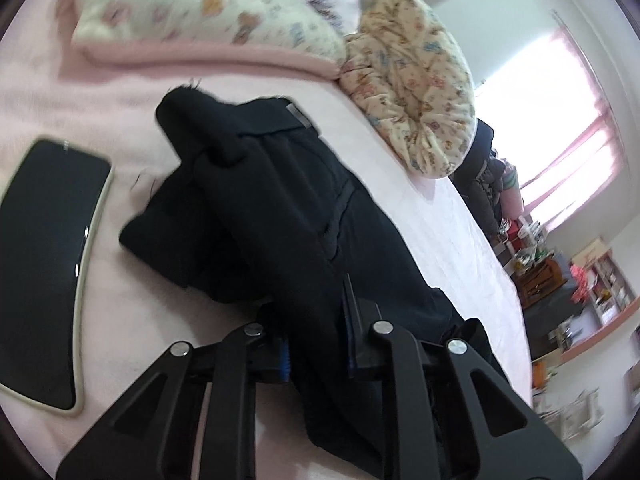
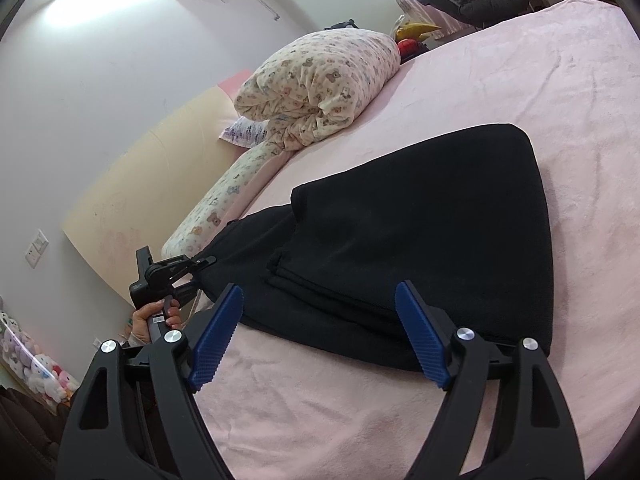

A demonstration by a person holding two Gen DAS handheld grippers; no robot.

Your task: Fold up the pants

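The black pants (image 2: 420, 232) lie folded in layers on the pink bed sheet (image 2: 560, 100). In the left wrist view the pants (image 1: 280, 200) run from the waistband with its grey tag down into my left gripper (image 1: 318, 344), which is shut on a bunch of the dark fabric. My left gripper also shows in the right wrist view (image 2: 210, 260), pinching the pants' far left edge. My right gripper (image 2: 320, 292) is open, its blue pads (image 2: 218, 336) apart, just in front of the folded pants' near edge and holding nothing.
A black phone (image 1: 48, 264) lies on the sheet left of the pants. A bear-print rolled quilt (image 2: 320, 84) and a pillow (image 1: 192, 4) sit at the head of the bed. Wall and headboard are behind; shelves and clutter stand beyond the bed edge (image 1: 580, 288).
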